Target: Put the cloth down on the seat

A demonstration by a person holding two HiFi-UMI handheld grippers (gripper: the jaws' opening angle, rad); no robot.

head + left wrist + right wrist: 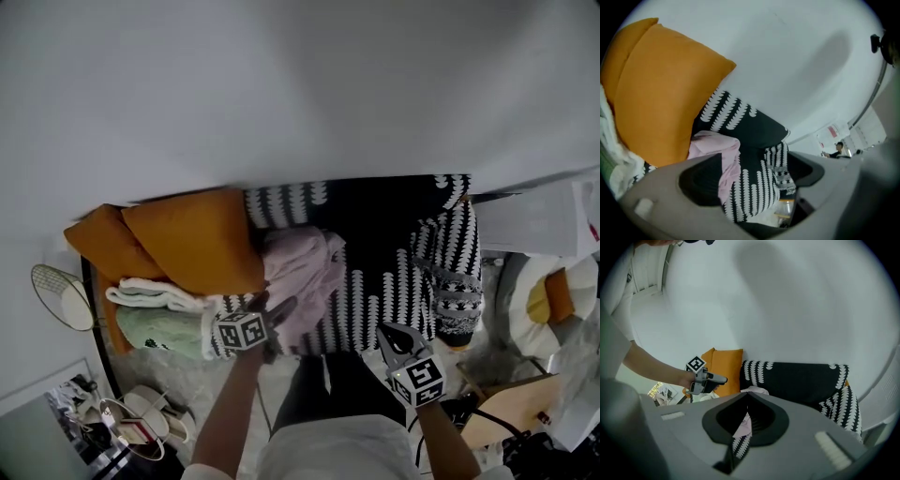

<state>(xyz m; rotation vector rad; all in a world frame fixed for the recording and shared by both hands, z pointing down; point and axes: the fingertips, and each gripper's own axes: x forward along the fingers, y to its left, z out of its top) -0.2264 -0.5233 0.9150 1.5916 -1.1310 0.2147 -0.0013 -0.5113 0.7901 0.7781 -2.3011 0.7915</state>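
Observation:
A crumpled pink cloth (302, 270) lies on the seat of a sofa with a black-and-white patterned cover (384, 281), beside the orange cushions. My left gripper (272, 306) hovers at the cloth's near edge with its jaws wide apart and nothing pressed between them. In the left gripper view the pink cloth (717, 152) shows past the left jaw, with the gripper (754, 176) open over the patterned cover (754, 187). My right gripper (392, 336) hangs in front of the seat, jaws together and empty. Its own view shows the tips (746, 394) meeting, and the left gripper (710, 379) at the left.
Two orange cushions (192, 239) lean at the sofa's left end. Folded white and green towels (159, 314) lie below them. A patterned throw (455, 272) drapes the right arm. A wire basket (61, 295) and shoes (141, 412) sit on the floor at left, wooden furniture (511, 412) at right.

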